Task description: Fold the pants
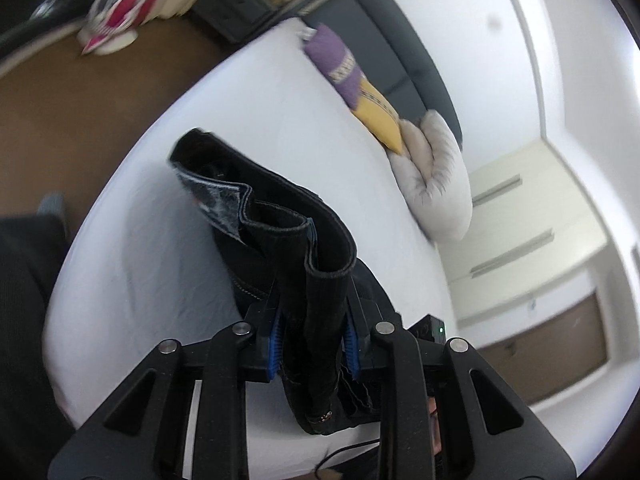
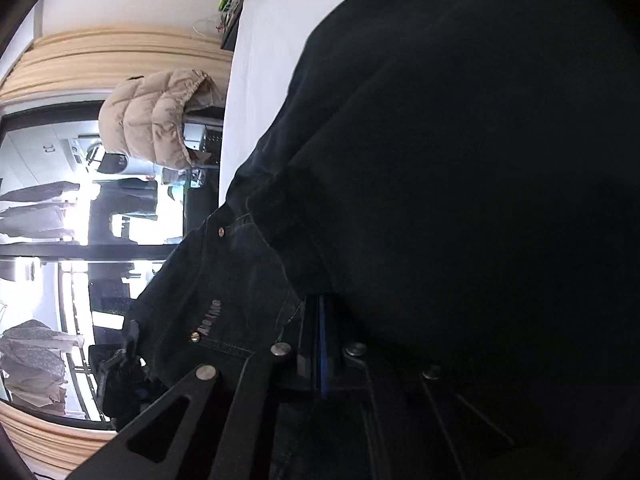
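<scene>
Two grippers are shown clamped on the black denim pants (image 1: 280, 236), which are held bunched above the white-sheeted bed (image 1: 160, 160). The left gripper (image 1: 314, 308) pinches a thick fold of waistband; the right gripper (image 2: 320, 344) is closed on dark fabric.

A white bed (image 1: 168, 152) carries dark pants (image 1: 280, 216) and purple, yellow and grey pillows (image 1: 436, 184).

matt black denim pants (image 1: 280, 232), smooth white sheet (image 1: 160, 280)

White bed (image 1: 280, 92), dark headboard (image 1: 404, 40), brown floor (image 1: 80, 112), cream wardrobe (image 1: 532, 216), bright window (image 2: 48, 200).
</scene>
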